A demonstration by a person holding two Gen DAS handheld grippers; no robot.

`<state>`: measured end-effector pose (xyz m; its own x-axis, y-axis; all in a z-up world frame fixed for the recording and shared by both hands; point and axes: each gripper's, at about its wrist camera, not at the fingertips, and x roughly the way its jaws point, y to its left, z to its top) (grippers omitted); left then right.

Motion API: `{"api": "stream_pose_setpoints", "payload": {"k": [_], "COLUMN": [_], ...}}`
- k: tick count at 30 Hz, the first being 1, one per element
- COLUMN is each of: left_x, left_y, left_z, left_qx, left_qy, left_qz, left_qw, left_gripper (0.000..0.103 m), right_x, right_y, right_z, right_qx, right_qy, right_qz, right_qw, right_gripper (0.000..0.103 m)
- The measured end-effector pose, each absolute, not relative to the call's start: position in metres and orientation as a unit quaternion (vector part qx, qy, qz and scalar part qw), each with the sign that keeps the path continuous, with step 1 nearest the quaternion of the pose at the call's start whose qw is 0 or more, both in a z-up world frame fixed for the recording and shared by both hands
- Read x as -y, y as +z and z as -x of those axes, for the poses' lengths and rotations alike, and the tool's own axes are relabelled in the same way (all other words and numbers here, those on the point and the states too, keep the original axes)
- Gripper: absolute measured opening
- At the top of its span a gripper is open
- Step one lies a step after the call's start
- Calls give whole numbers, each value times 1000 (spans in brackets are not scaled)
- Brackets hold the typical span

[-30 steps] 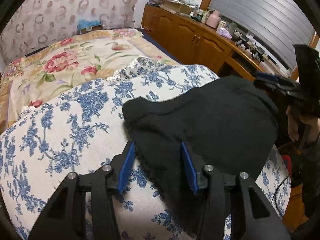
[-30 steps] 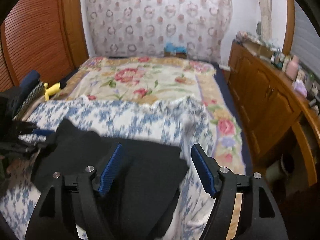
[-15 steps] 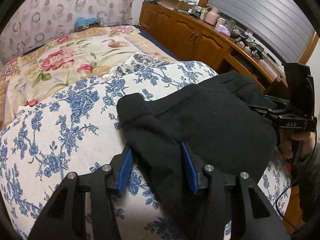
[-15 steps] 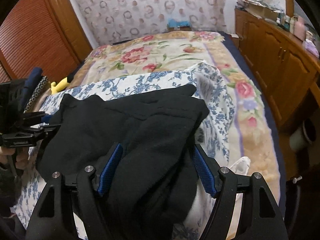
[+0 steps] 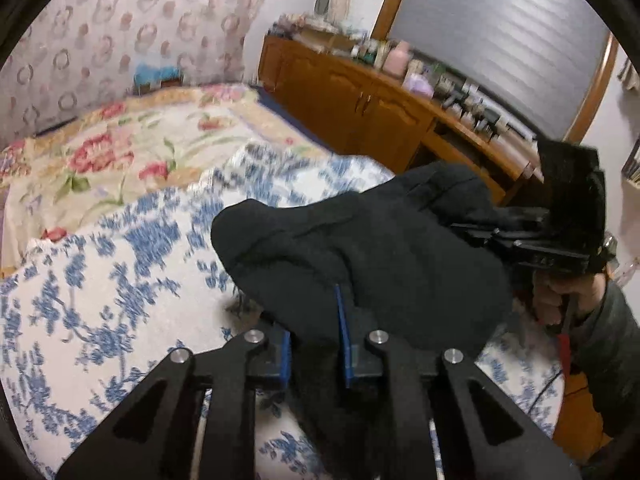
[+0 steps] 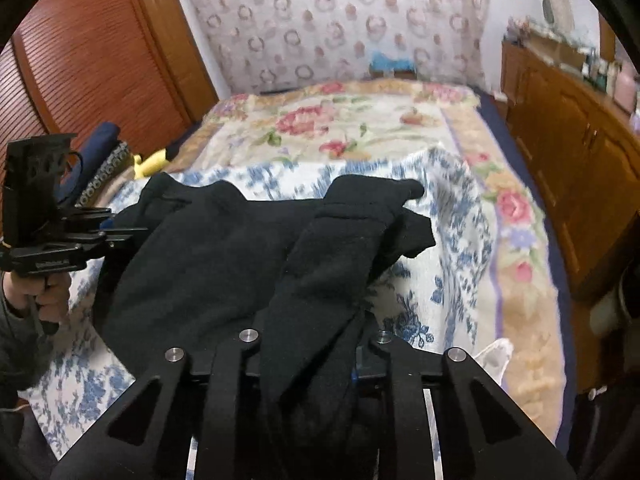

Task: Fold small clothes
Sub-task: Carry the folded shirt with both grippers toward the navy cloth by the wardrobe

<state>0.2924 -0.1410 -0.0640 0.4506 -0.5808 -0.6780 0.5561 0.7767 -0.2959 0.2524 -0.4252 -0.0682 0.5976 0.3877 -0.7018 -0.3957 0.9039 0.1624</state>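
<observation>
black garment [image 5: 380,256] clamped by left tool [image 5: 316,344] and right tool [image 6: 312,344], jaws just closed, both angled downward

Both wrist views close over bed [image 5: 100,280]

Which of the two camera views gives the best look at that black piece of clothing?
The right wrist view: there the black garment spreads across the blue-flowered cover, with both far corners and a folded flap visible. The left wrist view shows only a bunched mound of it, blocking its own far side.
</observation>
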Motion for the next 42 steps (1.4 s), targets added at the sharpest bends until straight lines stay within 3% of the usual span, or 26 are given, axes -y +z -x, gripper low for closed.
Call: {"api": "stream_pose_setpoints", "payload": {"k": [11,23,31,42], "left_x": [63,-97,-177,-220], "left_y": [6,49,29,-27], "left_z": [-248,-192,-163,-140], "left_qx": [-315,-243,-231,-255], "left_qy": [-292,-160,-71,11], "left_qz": [31,50,79,103], "left_qw": [903,955,967,961], "left_gripper": [15,15,16,16], "right_x": [359,183,48,-86], "right_y": [-3,59,75,39], "right_z": [-241,-265,-288,-295], "right_qx": [-312,-244,-229,-214], "right_qy": [266,379,443,491], "right_qz": [46,127,204,290], "right_qw": [911,883,843,793], "right_gripper": [17,17,17,17]}}
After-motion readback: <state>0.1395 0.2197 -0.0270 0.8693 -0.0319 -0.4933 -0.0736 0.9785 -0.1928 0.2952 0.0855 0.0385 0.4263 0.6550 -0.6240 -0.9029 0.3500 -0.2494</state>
